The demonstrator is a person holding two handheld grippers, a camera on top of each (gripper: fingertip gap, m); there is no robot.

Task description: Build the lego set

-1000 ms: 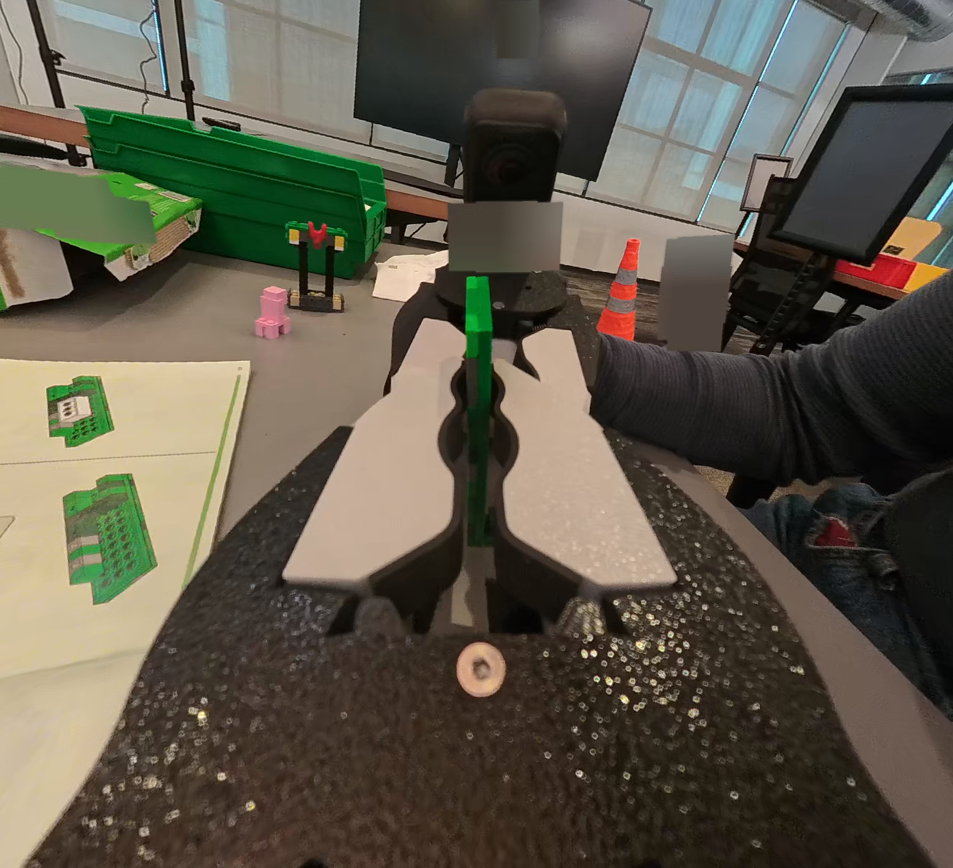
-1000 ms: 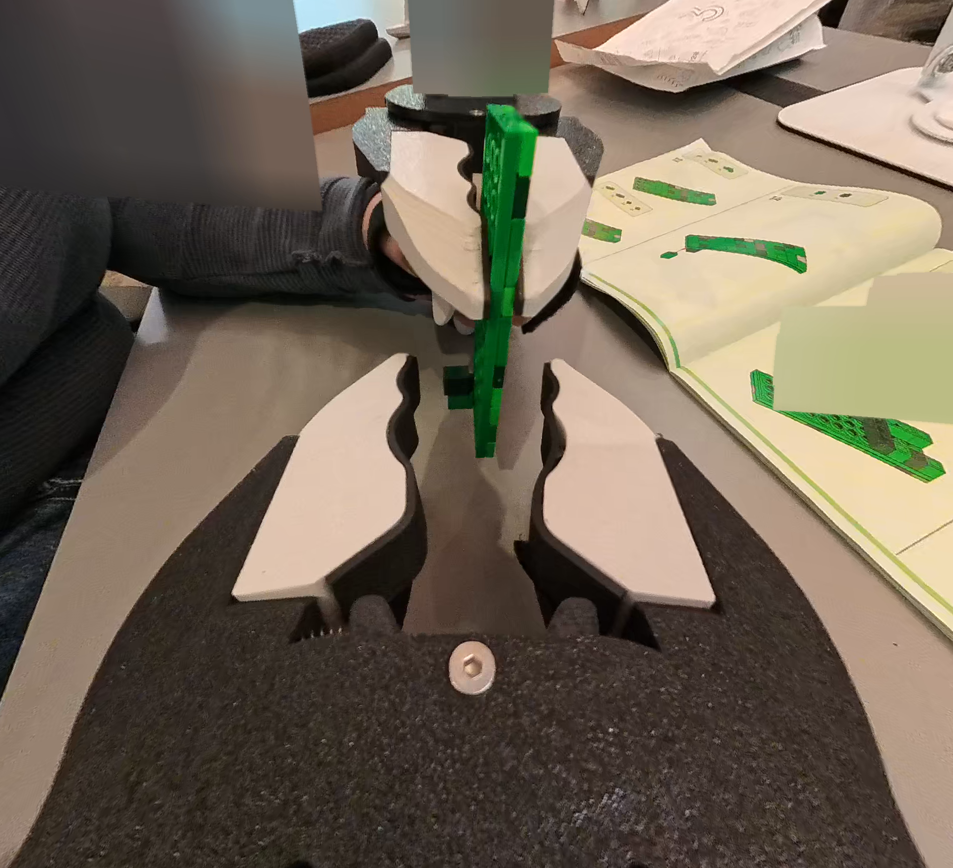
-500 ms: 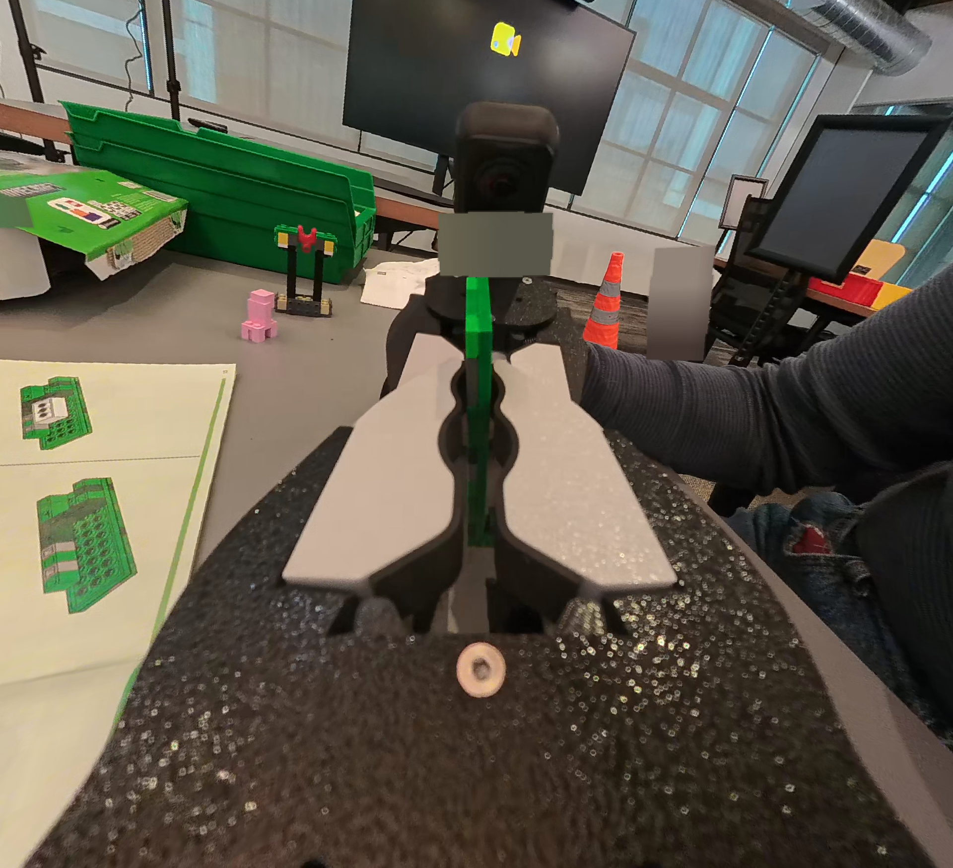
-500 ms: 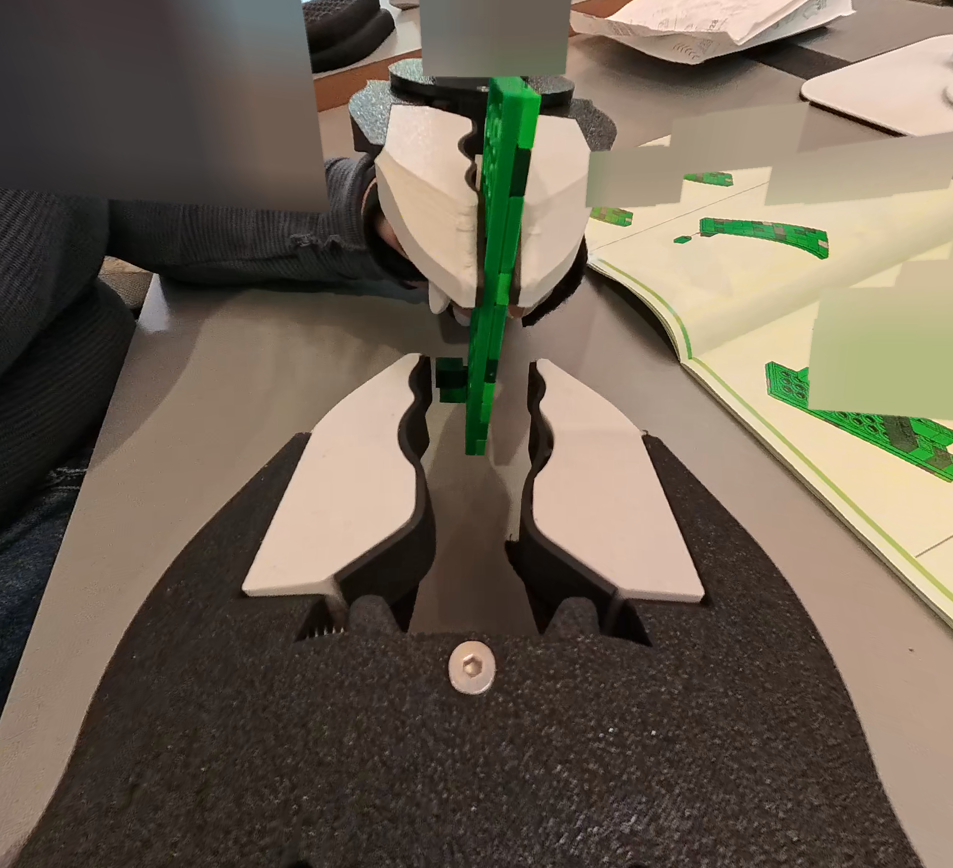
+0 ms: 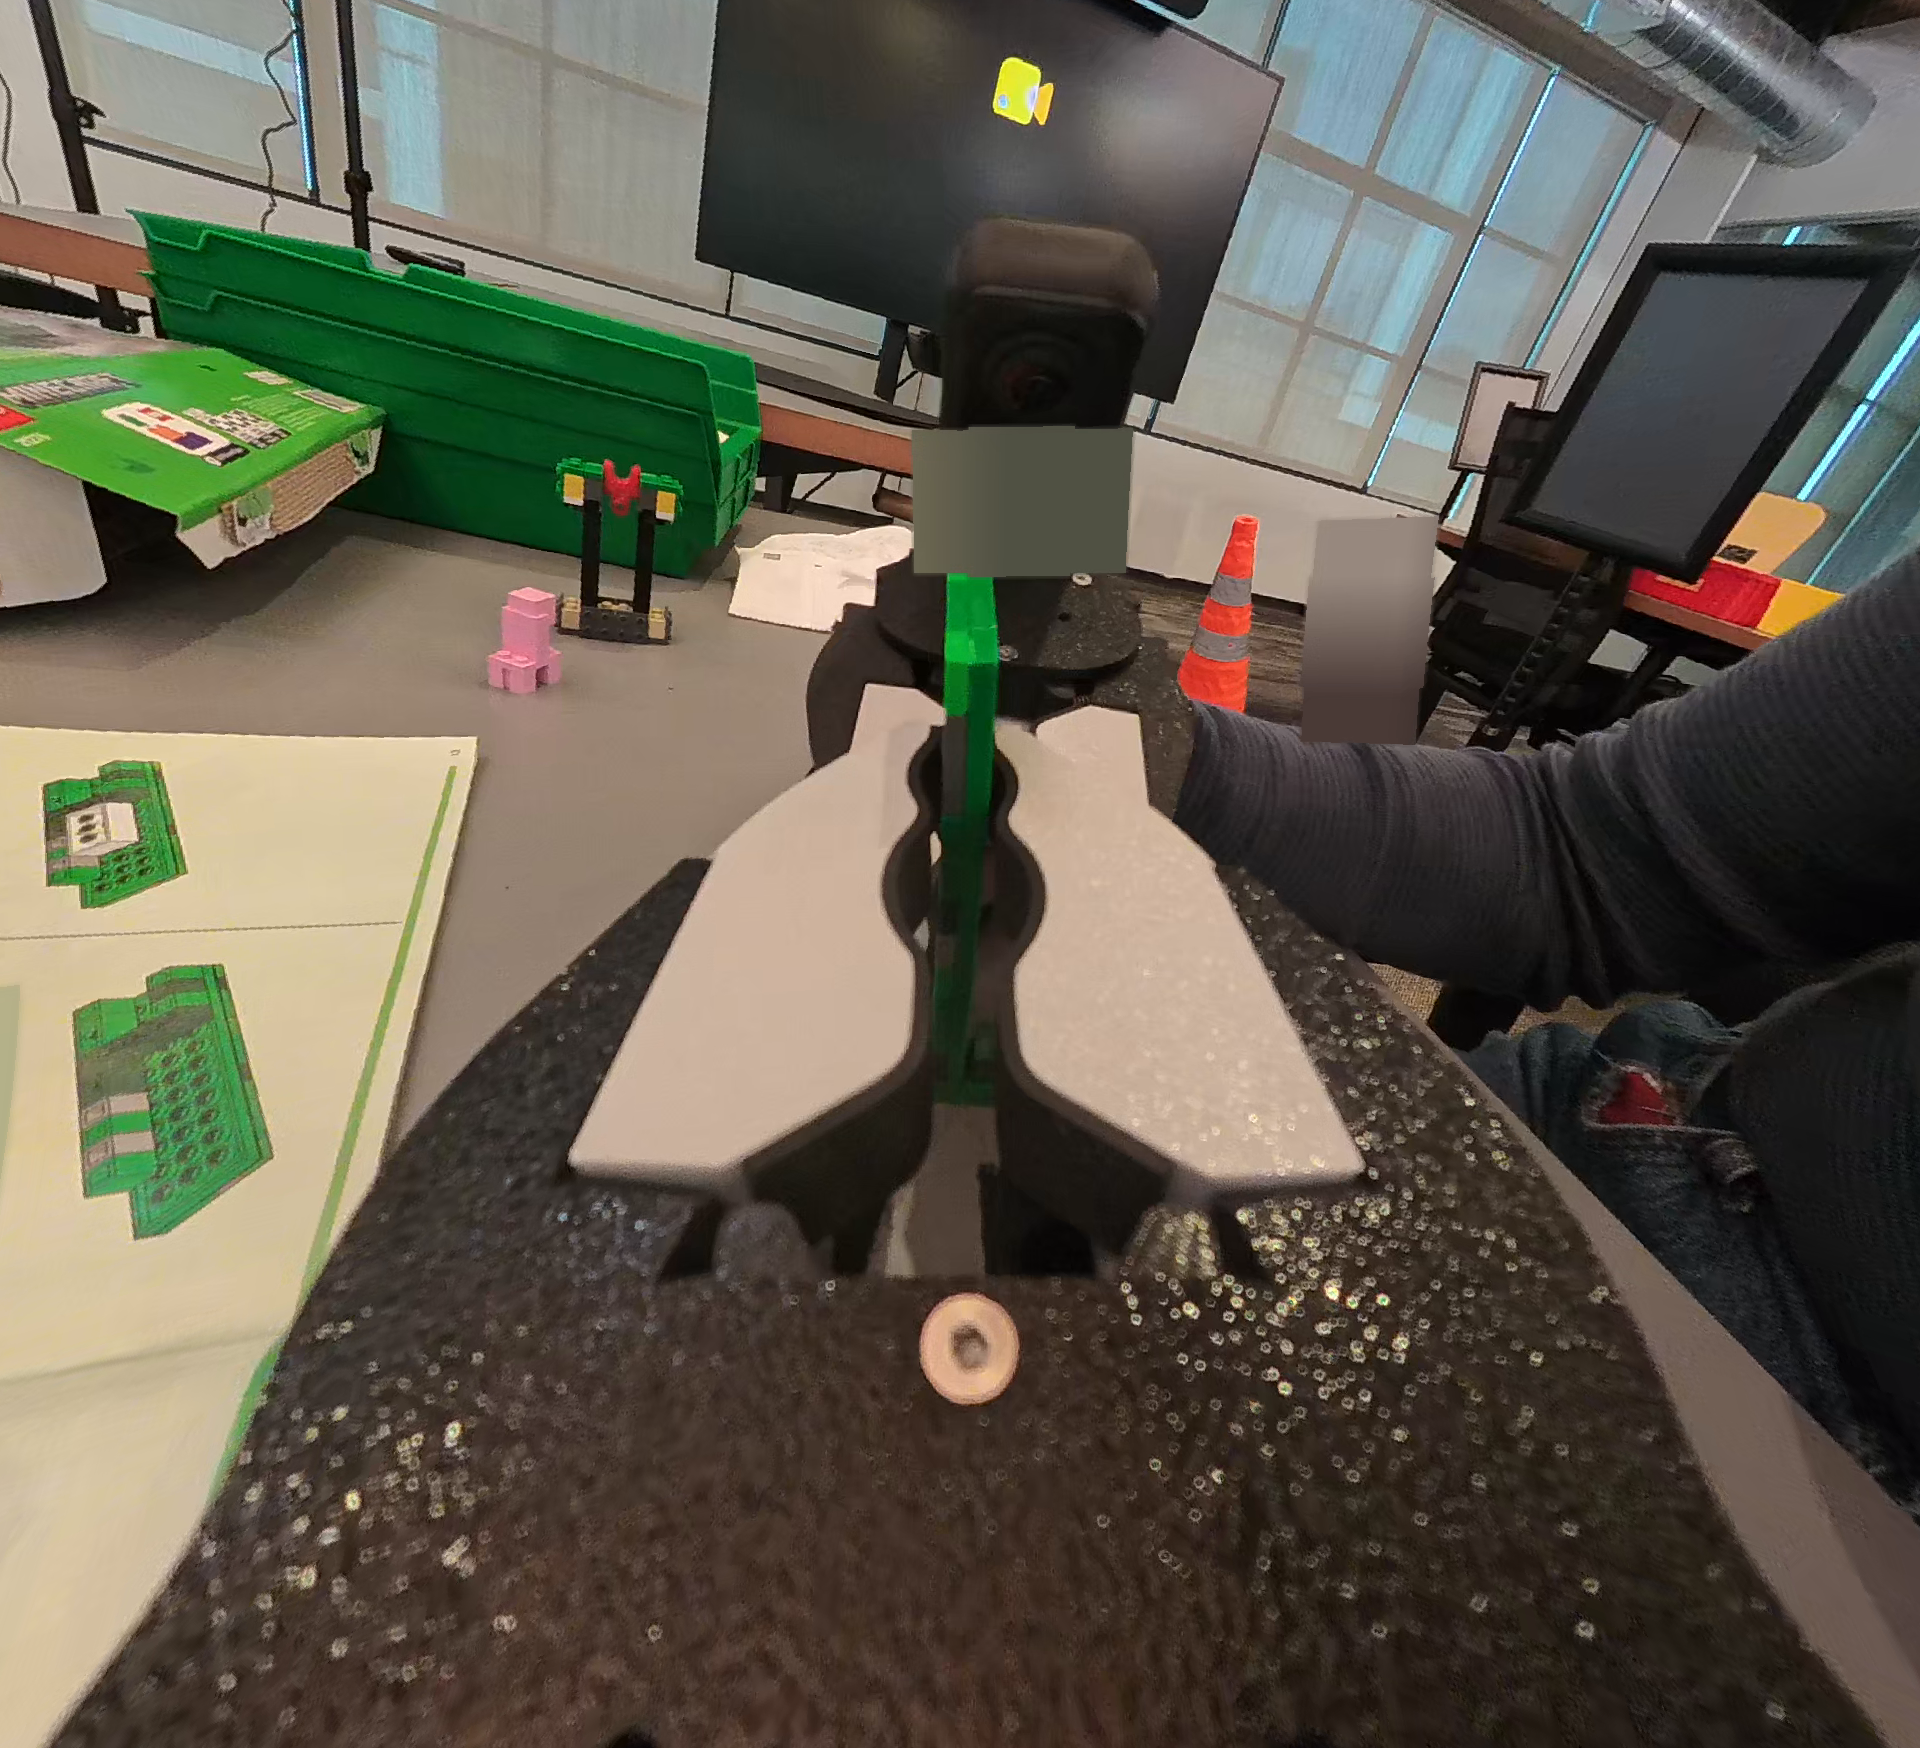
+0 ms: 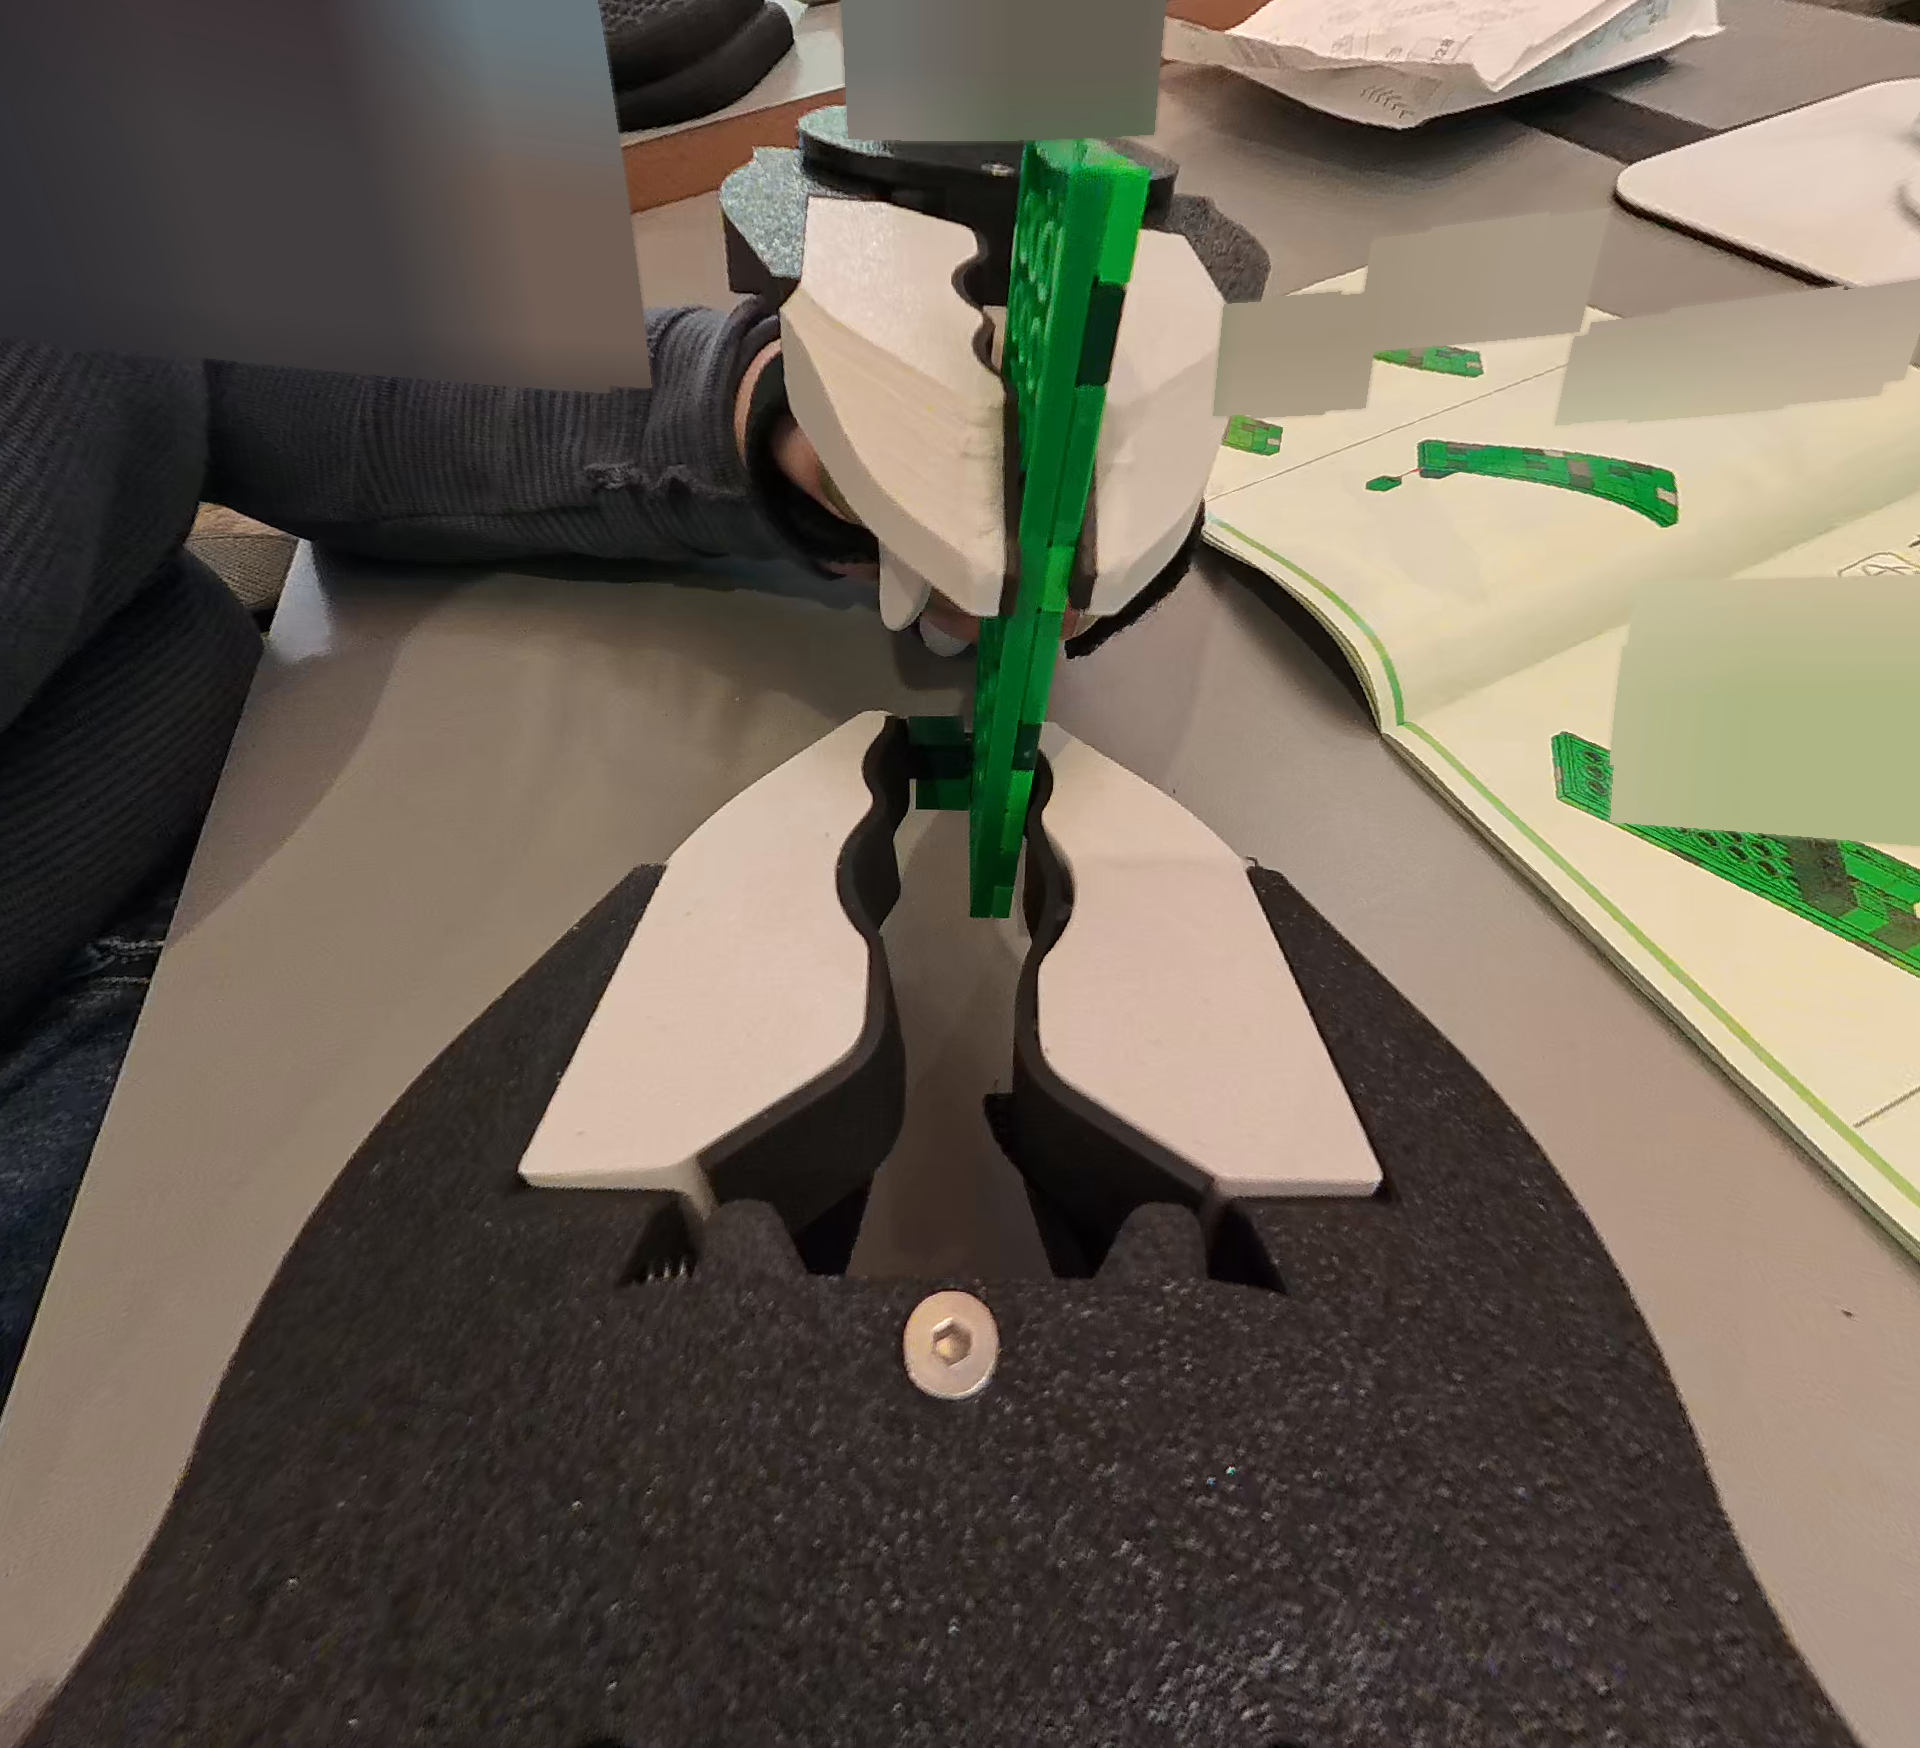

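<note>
- While the left hand-held gripper (image 5: 966,909) squeezes the green plate (image 6: 1039,493) tight, the plate stands on edge above the desk (image 6: 468,763).
- Its long side runs from 12 o'clock to 6 o'clock in the right wrist view.
- The right hand-held gripper (image 6: 961,825) sits at the 6 o'clock end, fingers (image 6: 1143,971) a little apart, the right one touching the plate.
- They were wider apart a second ago.

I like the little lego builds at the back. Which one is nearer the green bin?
The black gate-like build with a red top piece stands nearer the green bin; the pink lego pig stands further forward.
</note>
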